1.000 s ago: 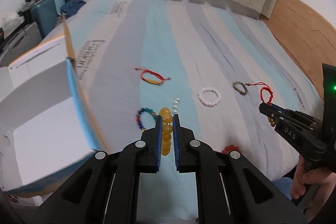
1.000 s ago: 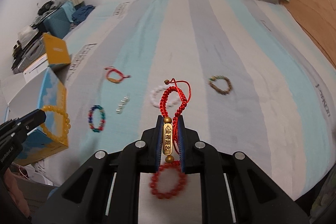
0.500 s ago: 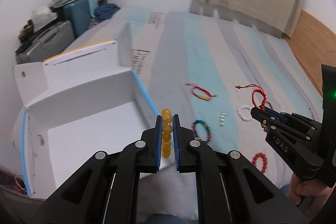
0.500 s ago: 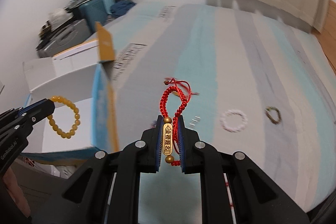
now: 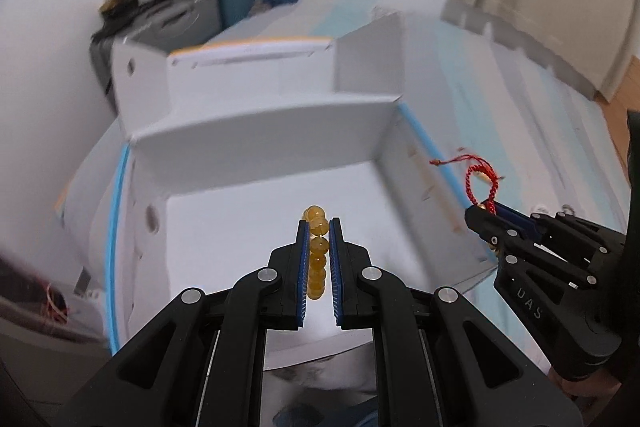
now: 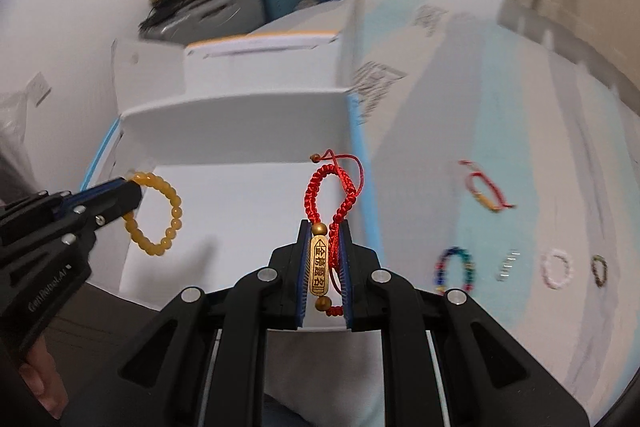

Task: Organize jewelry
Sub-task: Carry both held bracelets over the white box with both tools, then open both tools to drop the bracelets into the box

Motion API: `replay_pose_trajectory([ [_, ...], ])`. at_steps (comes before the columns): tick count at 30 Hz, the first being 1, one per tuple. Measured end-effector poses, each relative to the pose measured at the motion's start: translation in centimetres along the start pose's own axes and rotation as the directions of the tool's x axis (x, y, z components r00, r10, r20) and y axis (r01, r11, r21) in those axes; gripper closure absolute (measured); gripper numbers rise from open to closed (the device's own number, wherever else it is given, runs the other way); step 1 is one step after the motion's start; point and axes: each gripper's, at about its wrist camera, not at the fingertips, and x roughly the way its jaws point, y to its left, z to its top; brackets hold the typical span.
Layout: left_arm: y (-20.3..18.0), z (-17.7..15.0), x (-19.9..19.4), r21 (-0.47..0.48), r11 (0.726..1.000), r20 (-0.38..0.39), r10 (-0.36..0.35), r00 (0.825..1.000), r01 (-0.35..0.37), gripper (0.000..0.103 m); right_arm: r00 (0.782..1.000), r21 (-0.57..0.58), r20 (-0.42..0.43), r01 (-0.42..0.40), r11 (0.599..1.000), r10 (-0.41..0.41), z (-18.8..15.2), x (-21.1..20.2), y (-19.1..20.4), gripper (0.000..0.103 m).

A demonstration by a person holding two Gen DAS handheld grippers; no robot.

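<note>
Change: a second ago both hand-held grippers were over the striped bed among the loose bracelets; now both hang over the open white box, its floor straight ahead of the fingers
Meaning: my reading is that the carry is done and the step in hand is the release into the box; the box floor looks bare, so these would be the first two pieces stored
Left hand-held gripper: clamped on the amber bead bracelet, which sits between the blue pads
Amber bracelet axis: from the left wrist view it is edge-on, a single column of beads running forward along the fingers; the right wrist view shows the ring hanging beyond the fingertips, over the near left part of the box
Right hand-held gripper: closed on the red braided bracelet, pinching it at its gold tag
Red bracelet axis: the tag lies lengthwise along the fingers, the braid loop stands out past the tips with its knotted cords at the far end, close to the blue-edged right wall of the box
Left on the bed: to the right of the right hand-held gripper lie a red cord bracelet, a multicolour bead bracelet, a small silver piece, a white bead bracelet and a dark bead bracelet
</note>
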Motion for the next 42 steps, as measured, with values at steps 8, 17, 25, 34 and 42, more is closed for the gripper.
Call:
replay_pose_trajectory([
  [8, 4.6, -1.8, 4.6, -0.086, 0.996, -0.142, 0.025, 0.990, -0.037, 0.095, 0.979, -0.023, -0.199, -0.054, 0.998, 0.049, 0.3, 6.5, 3.3, 0.091],
  [17, 6.7, -2.9, 7.9, -0.103, 0.992, -0.228, 0.046, 0.973, -0.071, 0.094, 0.953, -0.047, -0.303, -0.049, 0.998, 0.033, -0.8, 11.2, 4.3, 0.091],
  [25, 7.5, -3.3, 8.5, -0.110, 0.990, -0.243, 0.059, 0.968, -0.087, 0.094, 0.947, -0.044, -0.319, -0.054, 0.998, 0.037, -1.1, 11.8, 4.8, 0.087],
  [34, 7.8, -2.7, 6.3, -0.113, 0.984, -0.197, 0.116, 0.974, -0.140, 0.057, 0.965, -0.063, -0.262, -0.048, 0.997, 0.030, -0.7, 8.4, 5.9, 0.037],
  [42, 7.9, -2.1, 2.1, -0.133, 0.972, -0.110, 0.181, 0.977, -0.195, 0.019, 0.984, -0.075, -0.181, -0.008, 0.997, -0.006, 0.4, 3.8, 4.7, 0.012],
])
